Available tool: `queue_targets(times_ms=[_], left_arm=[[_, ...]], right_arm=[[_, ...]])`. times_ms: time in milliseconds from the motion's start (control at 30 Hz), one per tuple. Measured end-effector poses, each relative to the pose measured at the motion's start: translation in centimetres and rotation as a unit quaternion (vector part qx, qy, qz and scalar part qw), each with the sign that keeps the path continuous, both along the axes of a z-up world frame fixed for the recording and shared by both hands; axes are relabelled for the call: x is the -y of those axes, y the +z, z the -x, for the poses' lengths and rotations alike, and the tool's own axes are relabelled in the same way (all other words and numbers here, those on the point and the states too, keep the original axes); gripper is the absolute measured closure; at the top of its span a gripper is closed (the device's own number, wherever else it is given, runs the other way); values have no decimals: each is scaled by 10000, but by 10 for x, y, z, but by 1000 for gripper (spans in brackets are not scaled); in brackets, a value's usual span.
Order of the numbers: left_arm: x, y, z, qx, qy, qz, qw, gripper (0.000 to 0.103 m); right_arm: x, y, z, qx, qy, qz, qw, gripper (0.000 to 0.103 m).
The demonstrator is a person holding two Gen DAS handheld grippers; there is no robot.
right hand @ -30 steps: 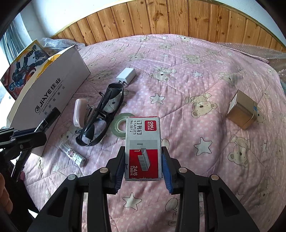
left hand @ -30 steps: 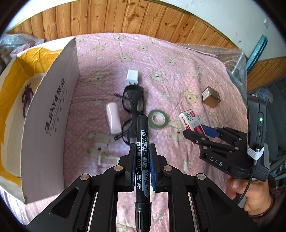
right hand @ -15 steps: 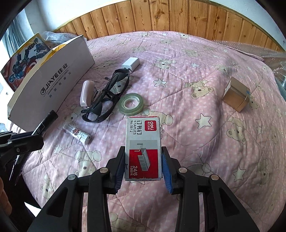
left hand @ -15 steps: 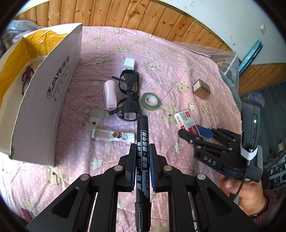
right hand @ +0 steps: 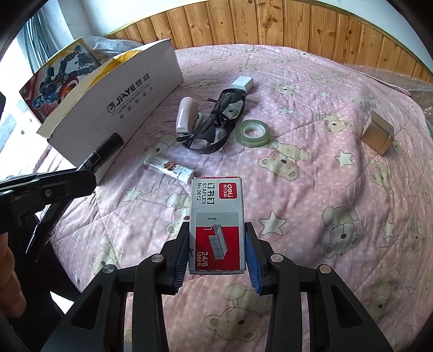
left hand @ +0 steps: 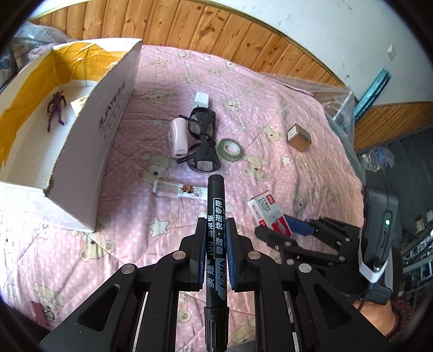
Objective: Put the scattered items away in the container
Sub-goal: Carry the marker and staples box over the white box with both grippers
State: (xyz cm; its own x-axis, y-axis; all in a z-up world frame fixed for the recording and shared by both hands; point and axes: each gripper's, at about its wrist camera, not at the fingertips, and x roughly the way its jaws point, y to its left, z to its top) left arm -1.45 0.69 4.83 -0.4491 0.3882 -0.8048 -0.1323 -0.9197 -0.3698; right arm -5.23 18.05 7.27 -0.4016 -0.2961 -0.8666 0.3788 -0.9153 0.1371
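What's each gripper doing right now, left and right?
Left gripper: shut on the black marker.
Right gripper: shut on the staples box.

Daylit pink bear-print quilt (right hand: 324, 189), wood-panelled wall (left hand: 216, 35) behind, white plaster (left hand: 338, 32) above.

The bed is covered by a soft quilted cloth blanket (right hand: 311, 189), the container (left hand: 108, 113) is matt cardboard, the staple box (right hand: 216, 216) is printed paper, the marker (left hand: 215, 243) is glossy plastic, and the wall panels (right hand: 270, 24) are varnished wood.
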Motion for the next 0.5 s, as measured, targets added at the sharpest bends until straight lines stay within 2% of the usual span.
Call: queue_targets(times_ms=[500], left_arm=[[55, 29, -25, -363, 396, -227, 9983, 90]], right_arm=[[57, 34, -40, -156, 602, 211, 9978, 64]])
